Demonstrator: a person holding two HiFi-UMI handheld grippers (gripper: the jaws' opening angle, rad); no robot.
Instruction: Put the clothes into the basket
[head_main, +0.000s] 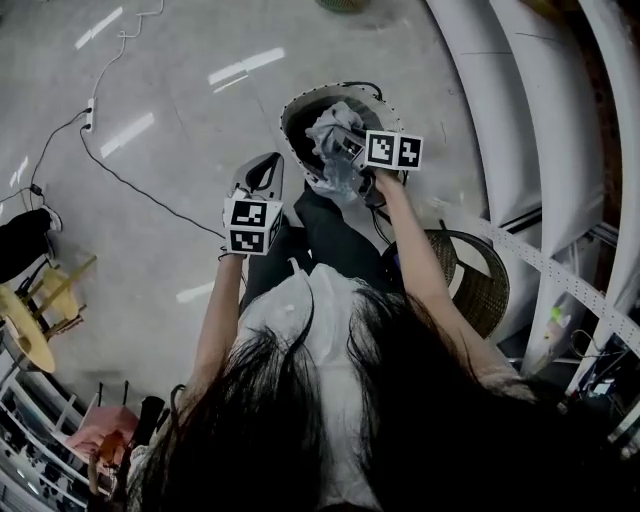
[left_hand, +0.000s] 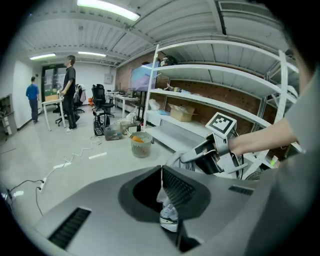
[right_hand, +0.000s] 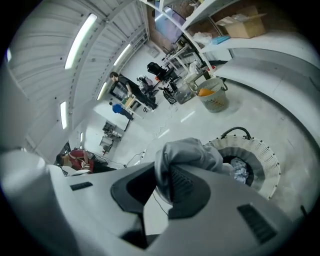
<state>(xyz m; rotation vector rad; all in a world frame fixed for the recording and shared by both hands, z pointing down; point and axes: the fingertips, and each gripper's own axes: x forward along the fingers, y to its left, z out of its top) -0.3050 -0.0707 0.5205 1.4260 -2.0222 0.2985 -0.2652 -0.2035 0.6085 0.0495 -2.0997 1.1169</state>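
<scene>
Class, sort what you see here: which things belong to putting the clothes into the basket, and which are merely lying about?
Belongs to the job:
grey garment; right gripper, clamped on it; white basket; clothes inside it.

Lying about:
floor cable; wicker item; cardboard box; small bin.

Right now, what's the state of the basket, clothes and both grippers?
basket: upright on the floor, open top, partly filled.
clothes in basket: crumpled, lying inside.
grey garment: bunched, held over the basket, not released.
right gripper: shut on the grey garment.
left gripper: jaws together, empty.
</scene>
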